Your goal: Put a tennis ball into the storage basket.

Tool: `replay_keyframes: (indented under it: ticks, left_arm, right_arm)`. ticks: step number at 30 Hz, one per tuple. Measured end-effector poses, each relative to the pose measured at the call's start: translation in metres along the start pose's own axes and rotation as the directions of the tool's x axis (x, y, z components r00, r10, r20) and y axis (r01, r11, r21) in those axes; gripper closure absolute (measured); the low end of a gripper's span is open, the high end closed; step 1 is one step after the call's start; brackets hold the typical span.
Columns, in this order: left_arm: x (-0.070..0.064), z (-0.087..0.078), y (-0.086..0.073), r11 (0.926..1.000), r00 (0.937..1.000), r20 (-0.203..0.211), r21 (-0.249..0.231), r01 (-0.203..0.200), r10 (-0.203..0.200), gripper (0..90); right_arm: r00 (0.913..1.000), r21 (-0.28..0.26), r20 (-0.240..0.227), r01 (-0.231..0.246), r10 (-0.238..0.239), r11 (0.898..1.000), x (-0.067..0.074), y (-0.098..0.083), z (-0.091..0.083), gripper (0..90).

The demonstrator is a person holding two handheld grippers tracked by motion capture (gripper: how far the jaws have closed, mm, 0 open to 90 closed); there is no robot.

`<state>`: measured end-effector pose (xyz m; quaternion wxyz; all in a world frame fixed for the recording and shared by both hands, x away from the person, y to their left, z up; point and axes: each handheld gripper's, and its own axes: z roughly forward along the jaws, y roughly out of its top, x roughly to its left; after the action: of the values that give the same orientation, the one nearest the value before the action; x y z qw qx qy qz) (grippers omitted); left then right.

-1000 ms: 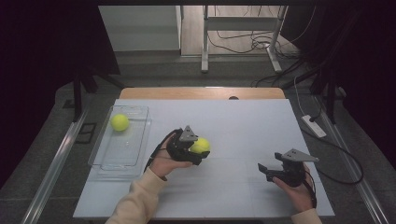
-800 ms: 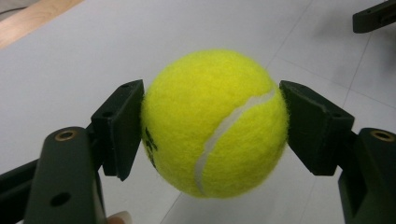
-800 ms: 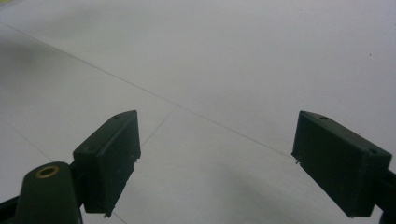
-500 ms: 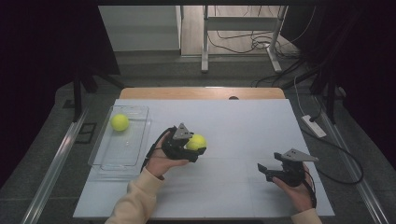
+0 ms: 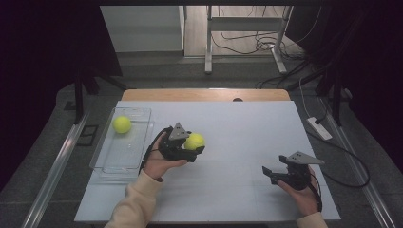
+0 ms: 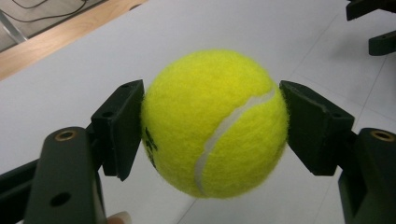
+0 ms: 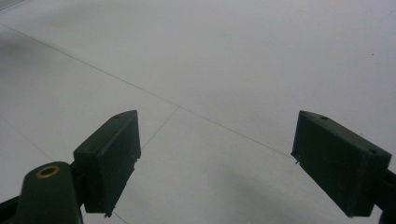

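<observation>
Writing: on the held tennis ball (image 6: pixel 214 123) we see a small dark print at its lower left, beside the left jaw, too cut off for us to read.
Seam: a white seam curves from the ball's upper right down to its lower middle; a ball gives us no long axis to name.
Left gripper (image 5: pixel 194 148): we see its two jaws clamped on the ball's opposite sides, one pad (image 6: pixel 122 127) pressed into the felt, the ball lifted above the table (image 5: pixel 247 123), left of centre.
Right gripper (image 7: pixel 215 163): its jaws stand wide apart with nothing between them, over bare white table, near the front right.
Second ball (image 5: pixel 122 124): we find it lying in the far end of a clear tray (image 5: pixel 108 161) at the table's left edge.
Distance: the two grippers are well apart.
</observation>
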<state>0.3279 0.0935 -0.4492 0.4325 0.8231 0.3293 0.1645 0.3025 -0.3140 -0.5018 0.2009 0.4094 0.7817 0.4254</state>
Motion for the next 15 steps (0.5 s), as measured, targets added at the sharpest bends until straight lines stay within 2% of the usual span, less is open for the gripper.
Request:
replay_keyframes:
  ticks: [15]
  left_arm:
    - [0.012,-0.018,0.001,0.9982,0.9985,-0.040,-0.049,0.035,-0.037,27.3]
  right_arm:
    - [1.0000,0.004,0.001,0.001,-0.001,1.000,0.001,0.000,0.000,15.5]
